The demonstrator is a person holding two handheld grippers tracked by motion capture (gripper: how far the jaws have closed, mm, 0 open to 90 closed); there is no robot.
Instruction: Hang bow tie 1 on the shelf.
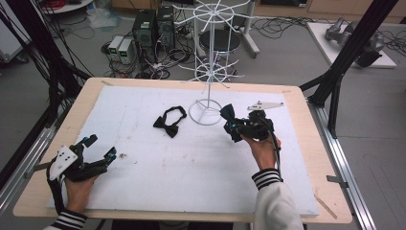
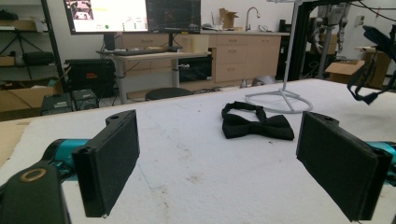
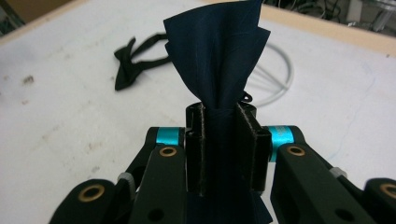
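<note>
A dark navy bow tie [image 3: 217, 51] stands pinched at its middle between the jaws of my right gripper [image 3: 223, 135], which is shut on it; in the high view the right gripper [image 1: 234, 125] holds this navy bow tie [image 1: 228, 115] just right of the white wire rack's ring base [image 1: 205, 112]. A black bow tie [image 1: 170, 121] with its strap lies flat on the white mat, left of the base; it also shows ahead of the left jaws as the black bow tie [image 2: 254, 123]. My left gripper [image 1: 103, 148] rests open at the mat's front left, nothing between its pads [image 2: 112, 158].
The white wire display rack [image 1: 213, 43] rises from its ring base at the back middle of the mat [image 1: 191, 167]. The wooden table edge [image 1: 316, 158] frames the mat. Beyond the table are computers, cables and a stool on the floor.
</note>
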